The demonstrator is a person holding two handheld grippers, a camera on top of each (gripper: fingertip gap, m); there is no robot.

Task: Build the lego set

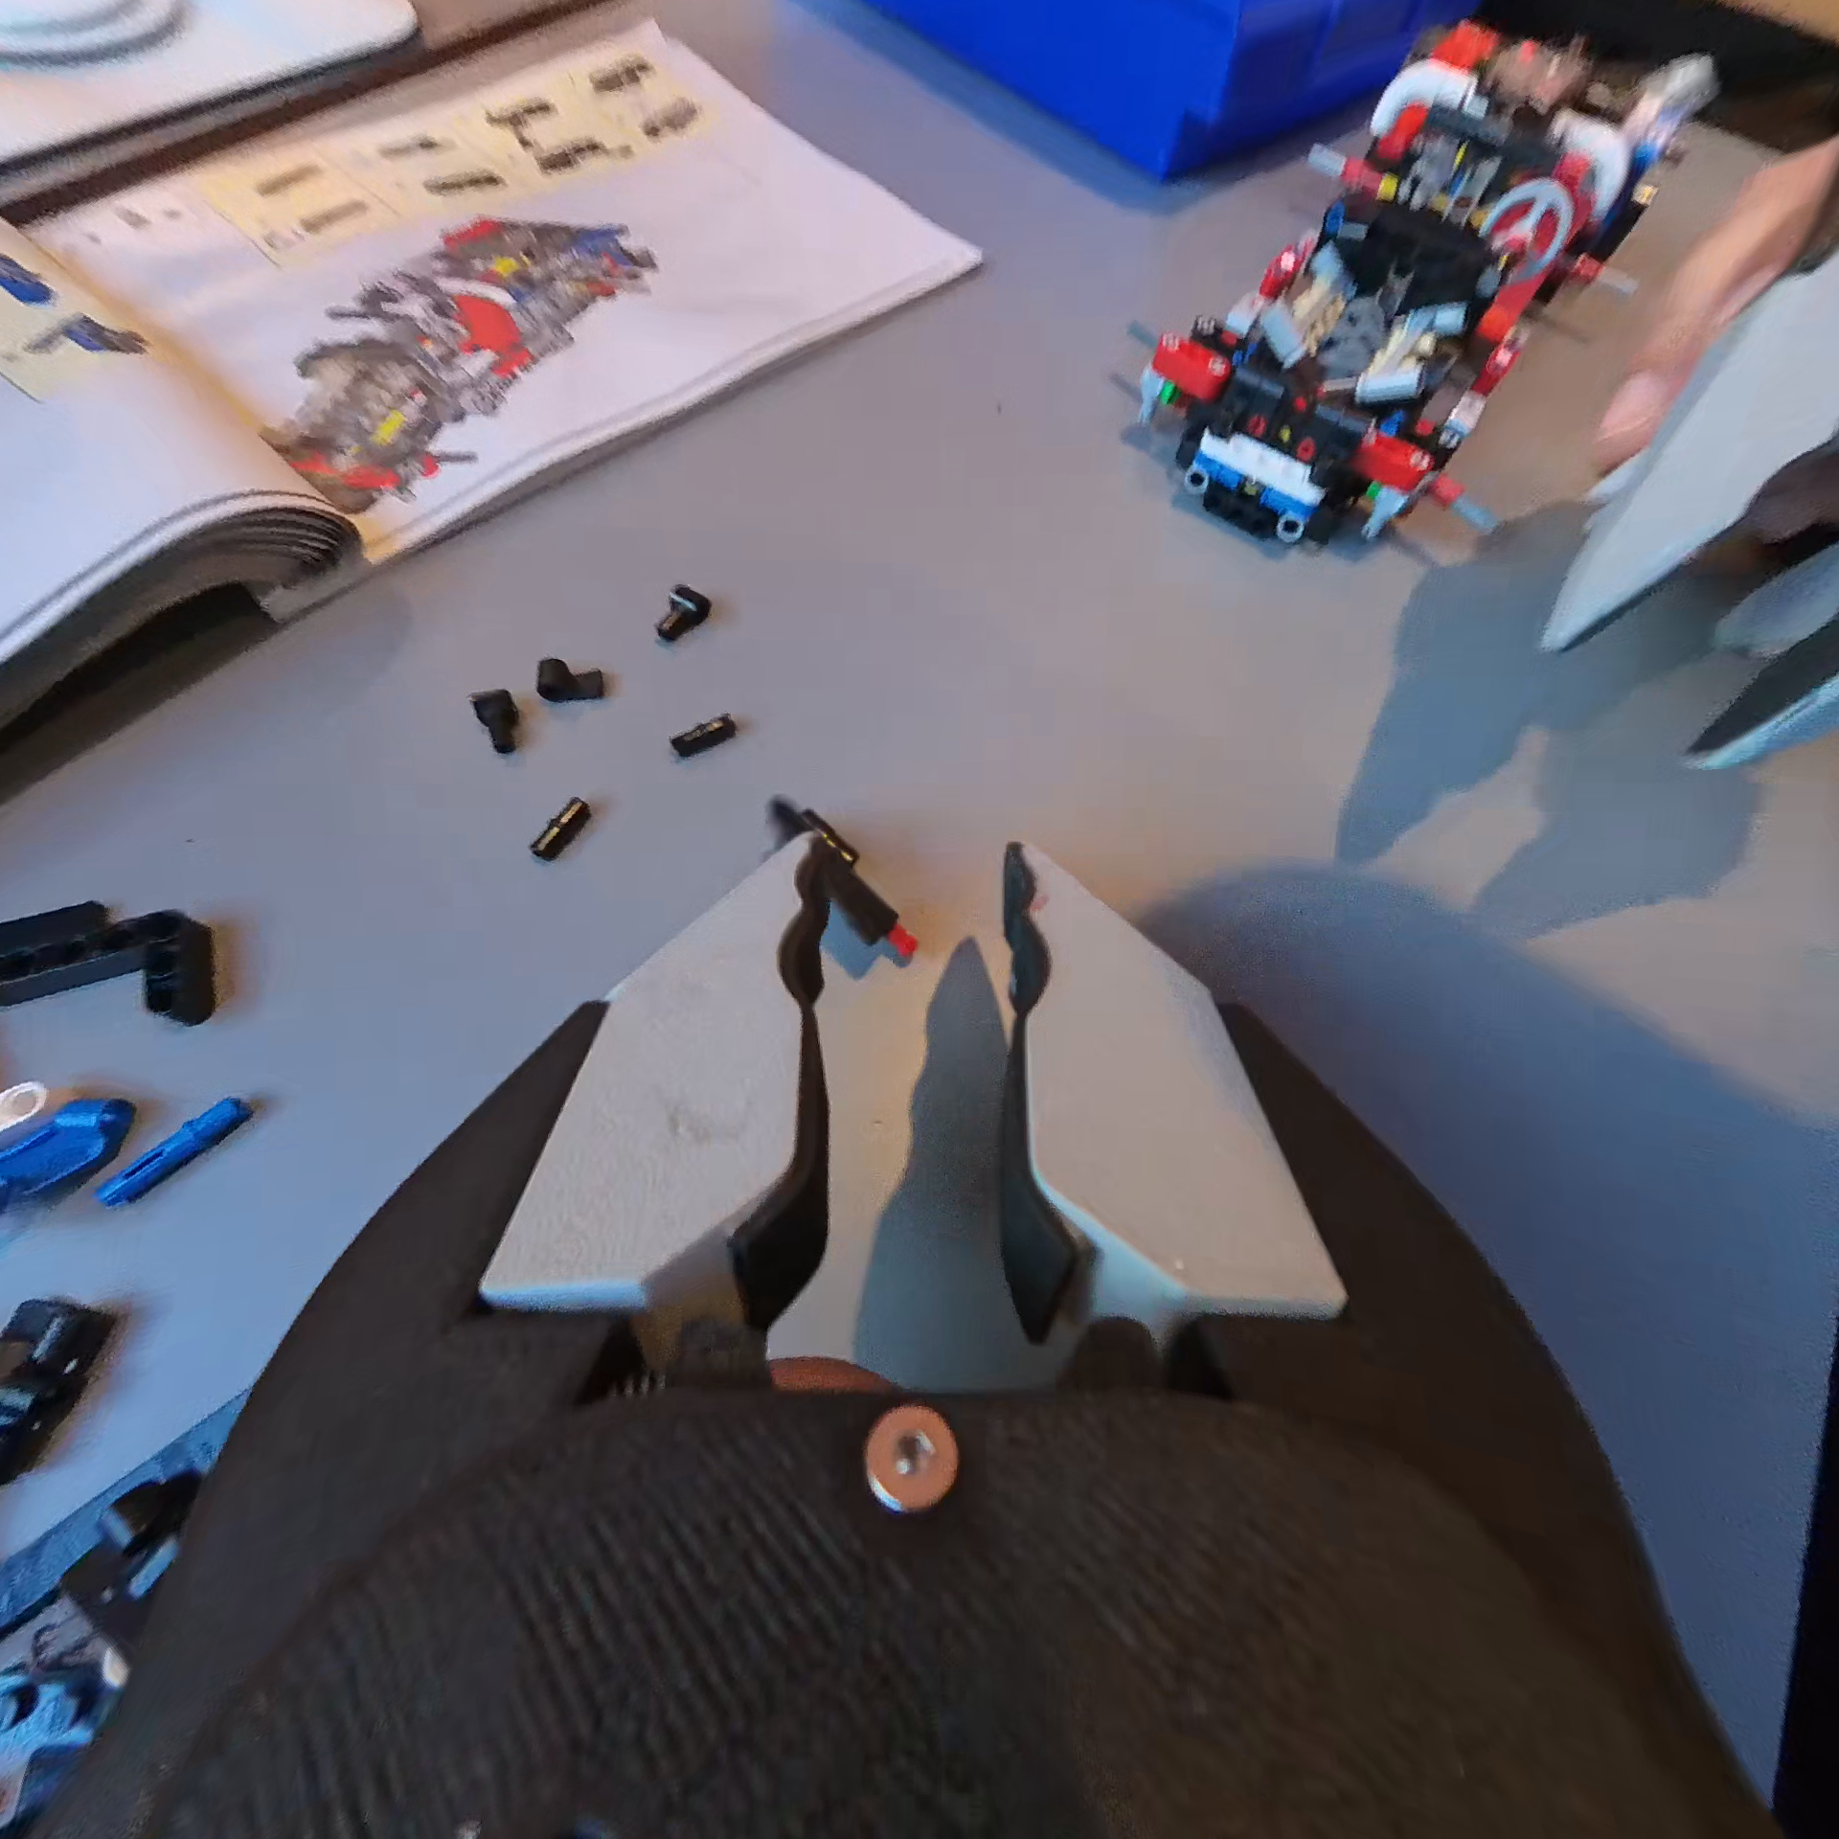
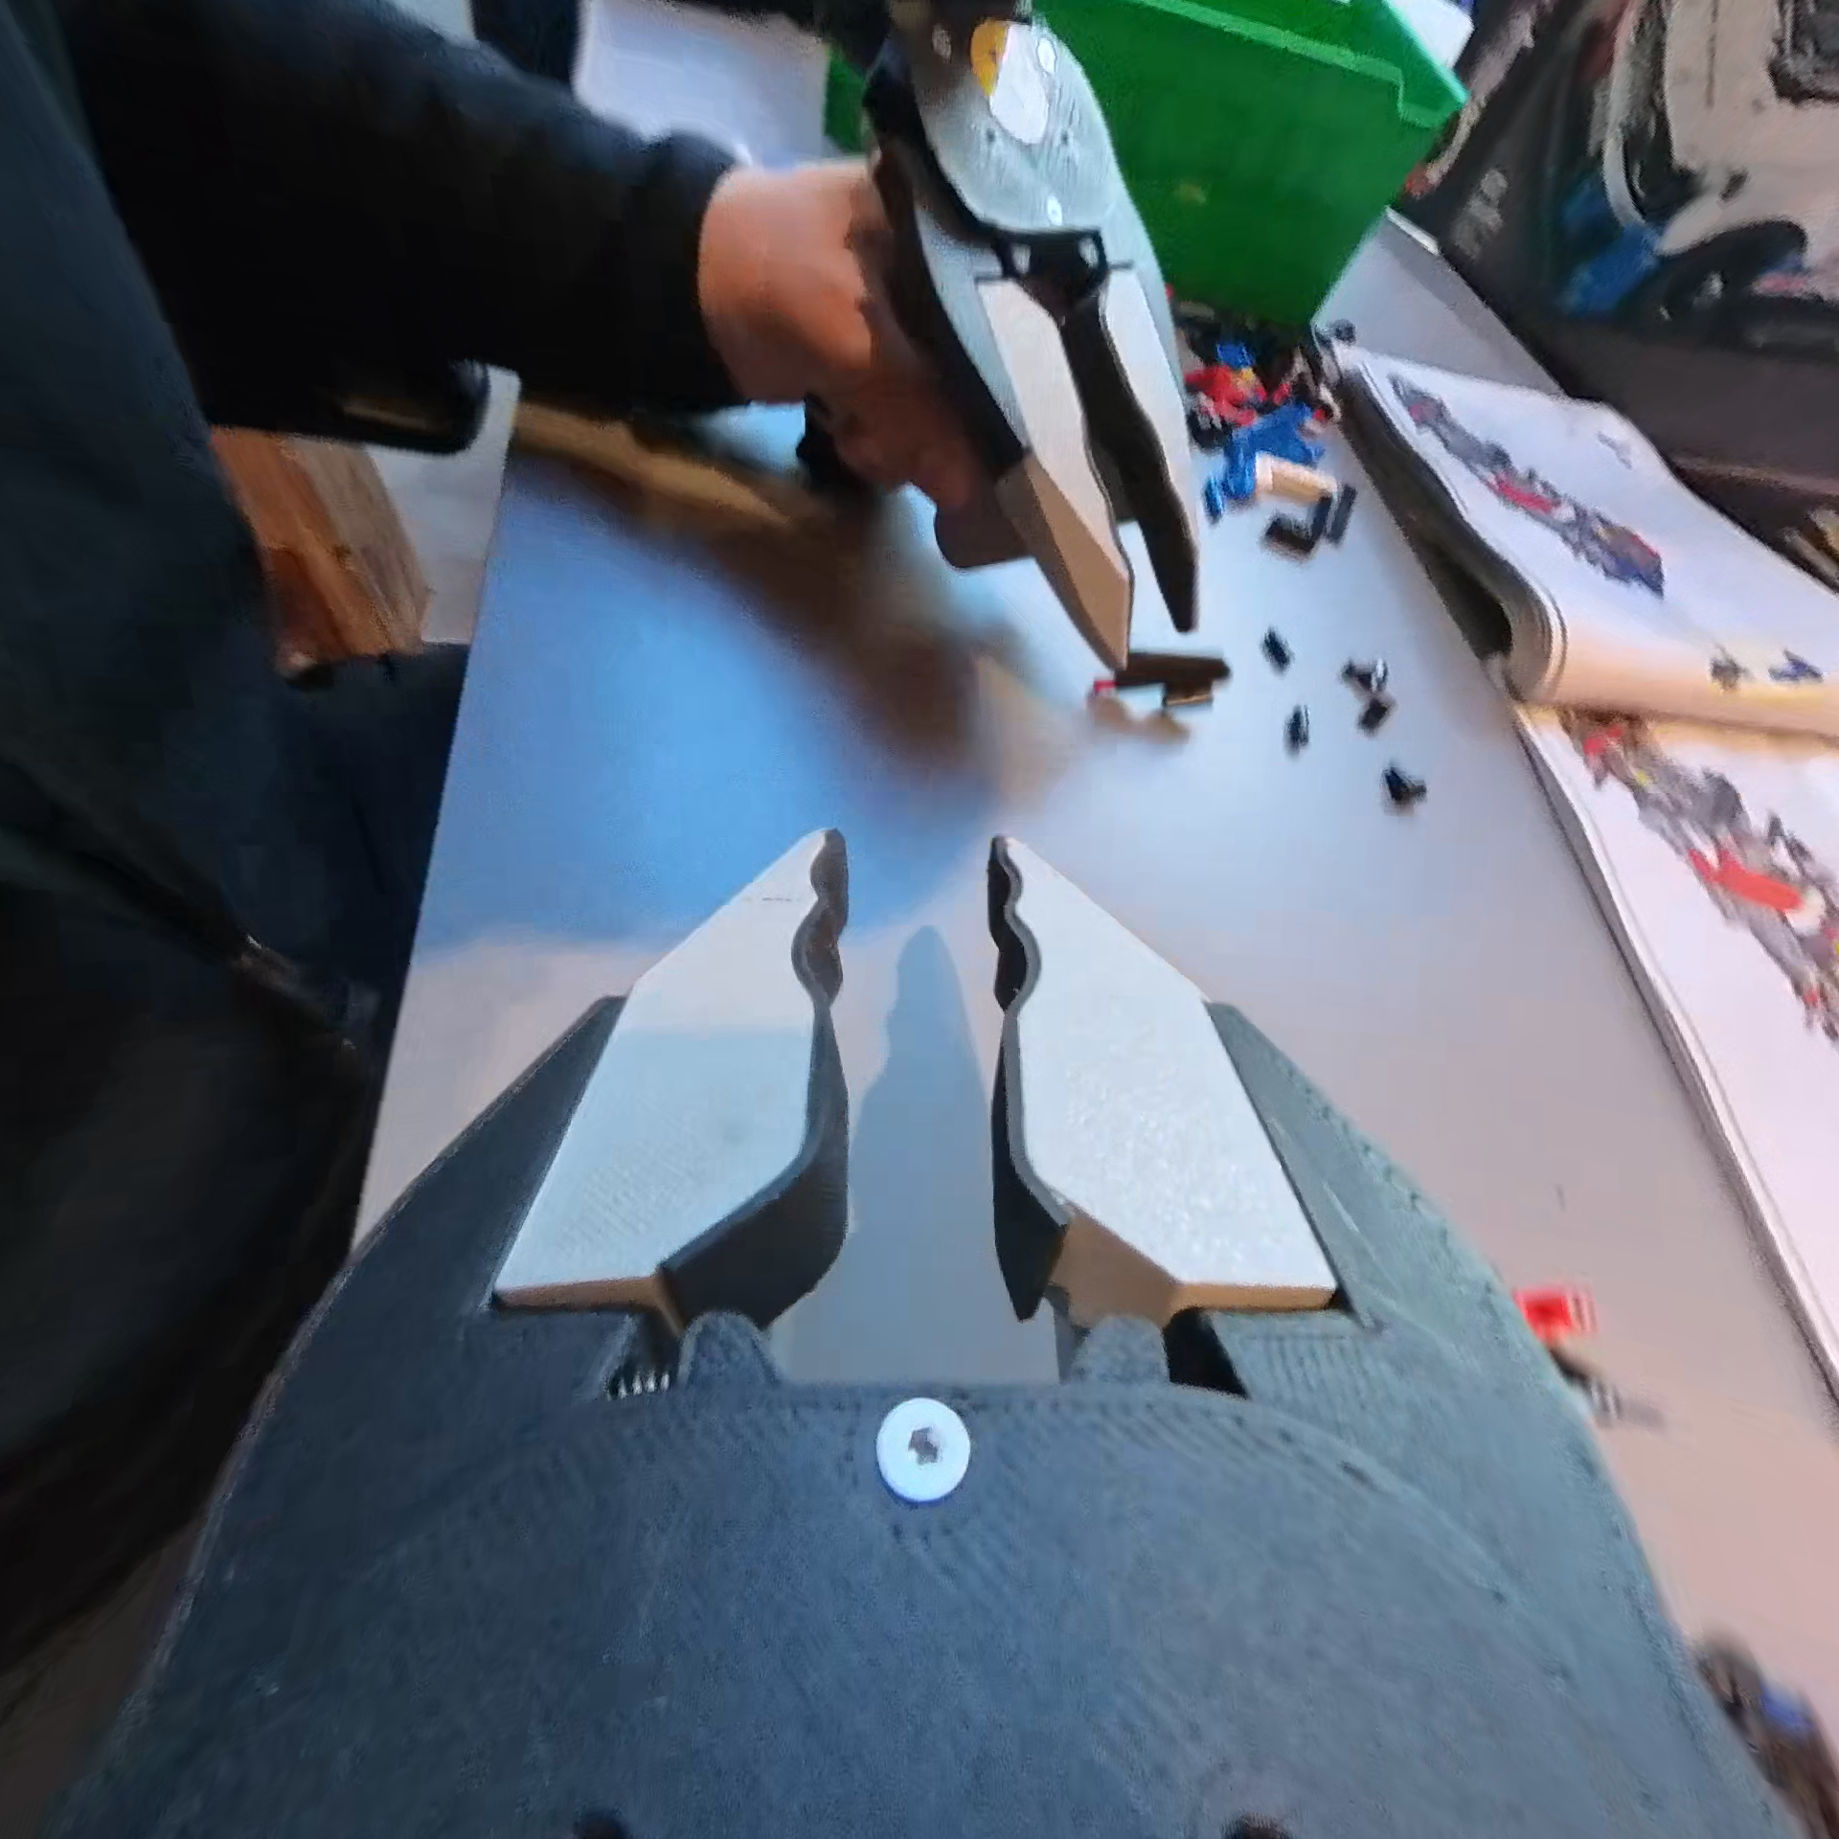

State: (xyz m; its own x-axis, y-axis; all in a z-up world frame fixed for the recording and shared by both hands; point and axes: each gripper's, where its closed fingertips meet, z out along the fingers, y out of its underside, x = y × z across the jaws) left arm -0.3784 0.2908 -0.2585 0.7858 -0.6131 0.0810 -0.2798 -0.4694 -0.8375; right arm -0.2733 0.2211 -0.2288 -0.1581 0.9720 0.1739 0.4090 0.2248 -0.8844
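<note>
**Desk:** What are we looking at?

**Operator:** A grey table mid-build. My left gripper hangs low over a small black piece with a red tip, jaws narrowly parted and nothing clamped. The piece lies flat on the table, against or just under the left finger's tip; I cannot tell whether they touch. My right gripper is also parted and empty, over bare table nearer me.

**Desk:** How will that piece handle?

**Operator:** My judgement: very light, stiff plastic, smooth enough to skid or flip if I nudge it. I would take it across the black body, mid-length, and leave the red end free.

**Desk:** And the rest of the set?

**Operator:** The part-built car, red, black and grey, stands at the far right, well apart from my piece. It looks sturdy in the core but has thin axles sticking out that could pop off. Loose black pins are scattered just to the far left of the left gripper.

**Desk:** Room to move?

**Operator:** Open table between the piece and the car. The open instruction booklet fills the far left, a blue bin sits at the far edge, and blue and black parts crowd the near left. The right wrist view shows the near table edge at its left side, so I would slide nothing toward me.
</note>
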